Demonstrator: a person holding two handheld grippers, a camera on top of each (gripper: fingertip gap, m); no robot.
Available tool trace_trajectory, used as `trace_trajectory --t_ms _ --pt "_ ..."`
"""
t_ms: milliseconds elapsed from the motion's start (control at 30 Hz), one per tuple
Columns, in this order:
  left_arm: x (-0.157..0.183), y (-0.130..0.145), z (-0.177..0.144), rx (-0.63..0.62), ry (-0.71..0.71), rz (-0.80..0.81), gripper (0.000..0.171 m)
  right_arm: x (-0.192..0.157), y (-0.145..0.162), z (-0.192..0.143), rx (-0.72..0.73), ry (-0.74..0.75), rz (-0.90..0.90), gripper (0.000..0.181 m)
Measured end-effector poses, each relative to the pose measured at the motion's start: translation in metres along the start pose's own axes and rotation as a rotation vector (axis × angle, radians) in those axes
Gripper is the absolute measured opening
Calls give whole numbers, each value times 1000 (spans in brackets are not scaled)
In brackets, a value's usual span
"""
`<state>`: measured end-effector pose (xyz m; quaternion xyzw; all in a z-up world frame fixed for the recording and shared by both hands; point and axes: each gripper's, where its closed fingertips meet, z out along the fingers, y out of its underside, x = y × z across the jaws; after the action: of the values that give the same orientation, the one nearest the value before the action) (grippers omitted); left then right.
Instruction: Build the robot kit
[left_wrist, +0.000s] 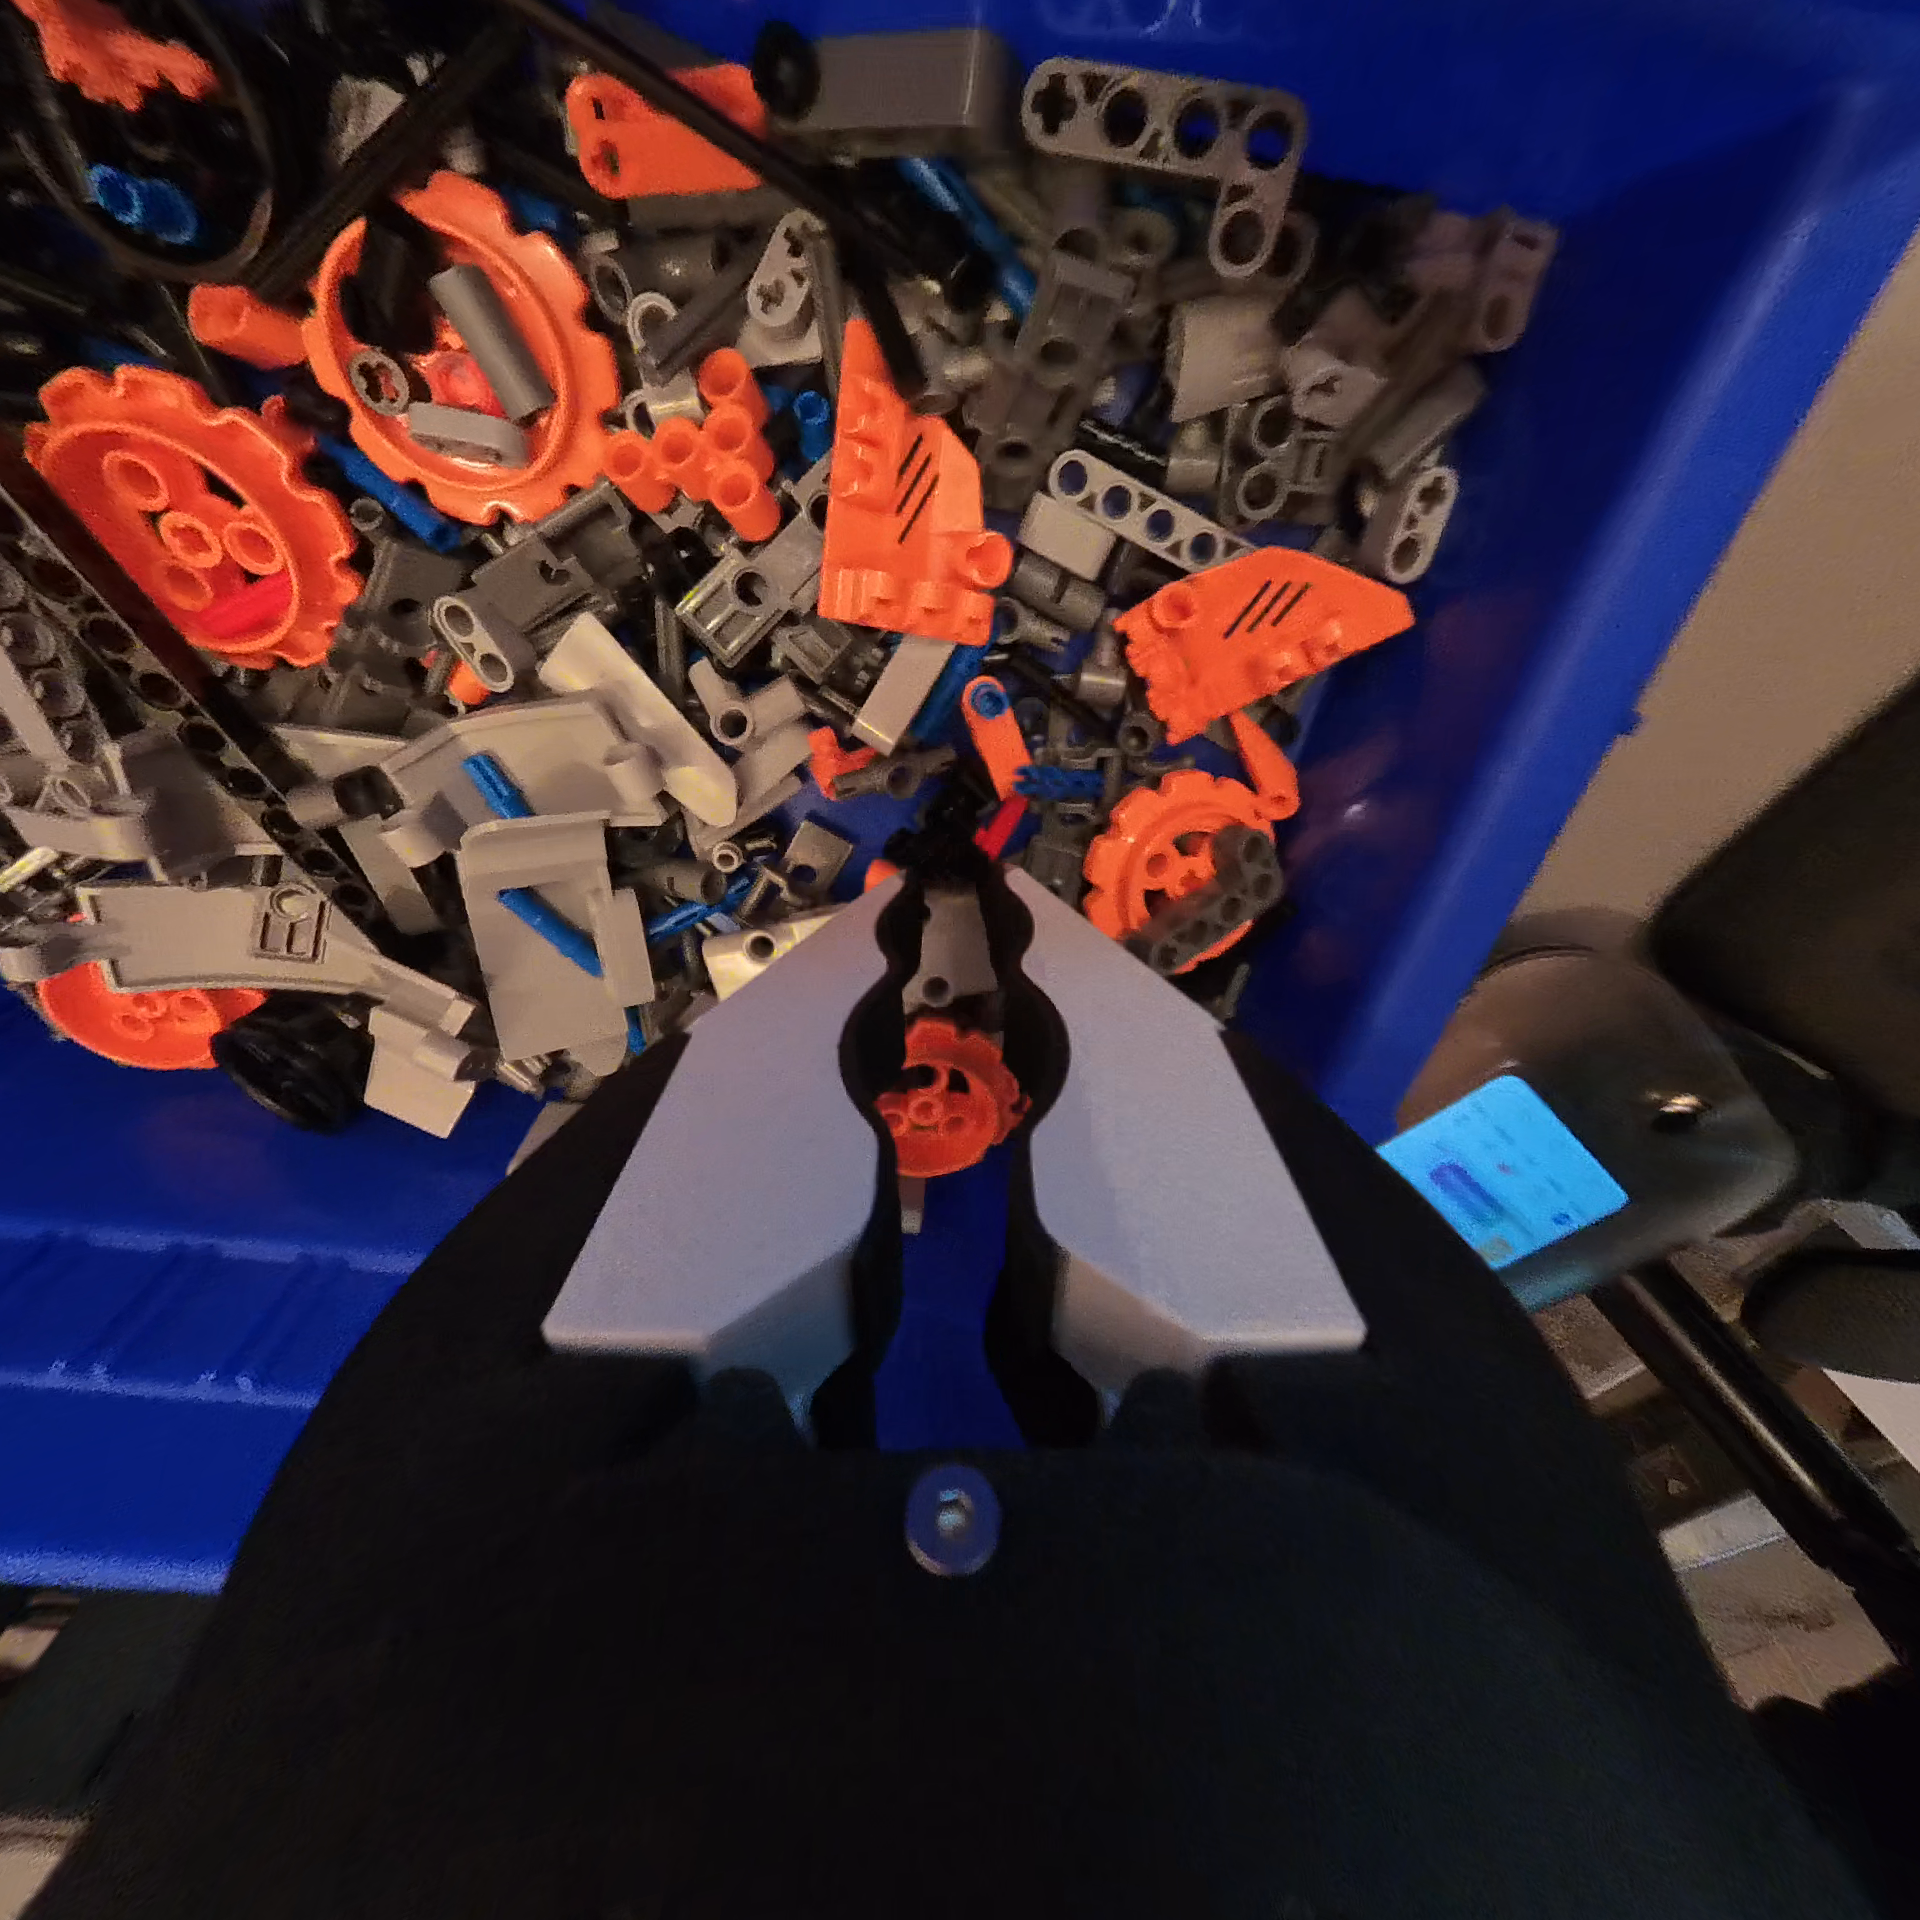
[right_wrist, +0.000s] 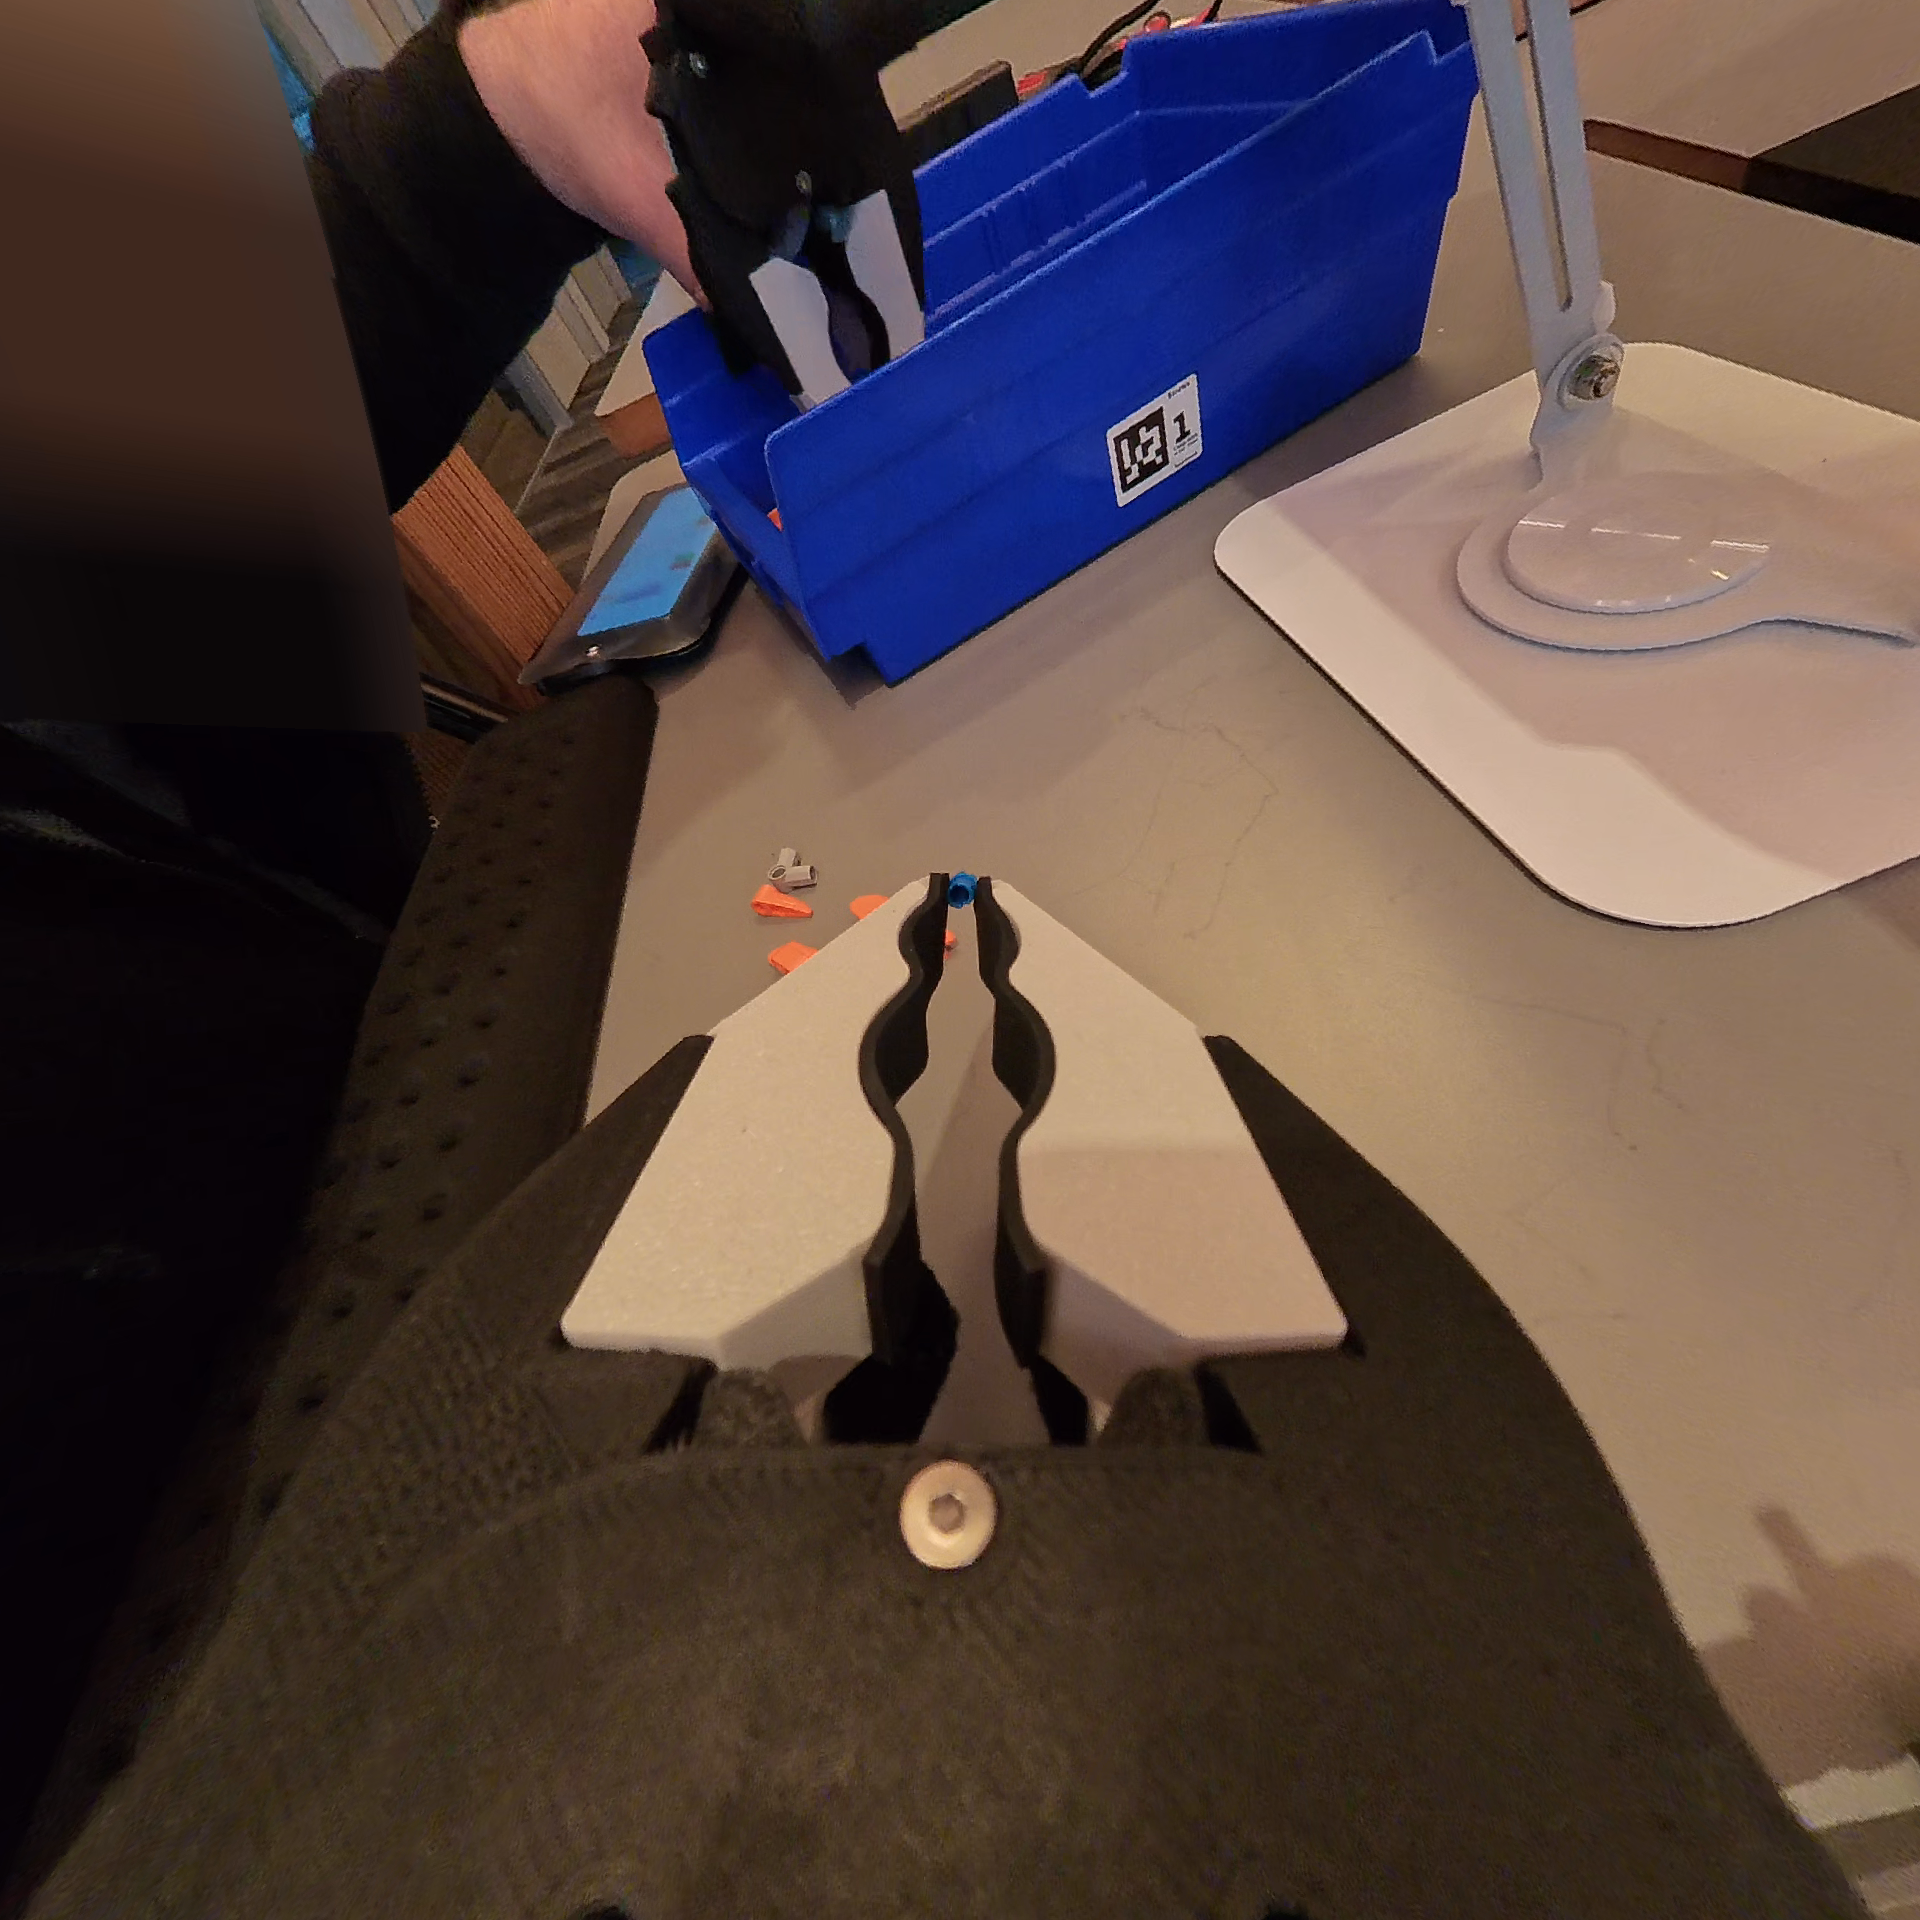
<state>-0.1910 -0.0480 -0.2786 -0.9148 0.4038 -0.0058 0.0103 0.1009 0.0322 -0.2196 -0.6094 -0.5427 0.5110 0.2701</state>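
Left wrist view: left gripper (left_wrist: 951, 883) pinched on black piece over blue plastic bin (left_wrist: 1662, 520) | right gripper (right_wrist: 961, 891) clamps small blue plastic peg (right_wrist: 960, 888) above grey table (right_wrist: 1351, 1039) | risk: shallow tip hold, peg may slip

Ahead of the left gripper (left_wrist: 951, 883) fingers, a dense heap of orange, grey and blue plastic building pieces (left_wrist: 727, 499) fills the blue plastic bin (left_wrist: 1621, 520); bare grey tabletop (right_wrist: 1299, 1039) lies open right of the right gripper (right_wrist: 961, 883) fingers
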Motion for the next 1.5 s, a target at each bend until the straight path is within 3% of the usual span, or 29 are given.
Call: trace_trajectory --t_ms 100,233,500,600,800,1133,1233,1500 --pt "6 10 -8 -23 39 -8 13 0 0 0 0 -1 1 3" --pt "-11 16 -17 -15 -24 -51 20 0 0 0 -1 -1 2 3" --pt "-26 -1 -14 41 -83 -34 20 0 0 0 0 0 2 3" --pt "-14 -7 -8 55 -10 -15 20 1 0 0 1 0 3 3" --pt "-7 -2 5 3 7 30 11 1 0 0 2 0 3 3" --pt "29 11 -11 11 144 73 8 1 0 0 1 -1 4 3" --pt "17 -2 -17 88 113 30 14 1 0 0 1 -1 2 3" --pt "-12 -4 -8 86 -20 7 17 1 0 -1 3 3 3 3"
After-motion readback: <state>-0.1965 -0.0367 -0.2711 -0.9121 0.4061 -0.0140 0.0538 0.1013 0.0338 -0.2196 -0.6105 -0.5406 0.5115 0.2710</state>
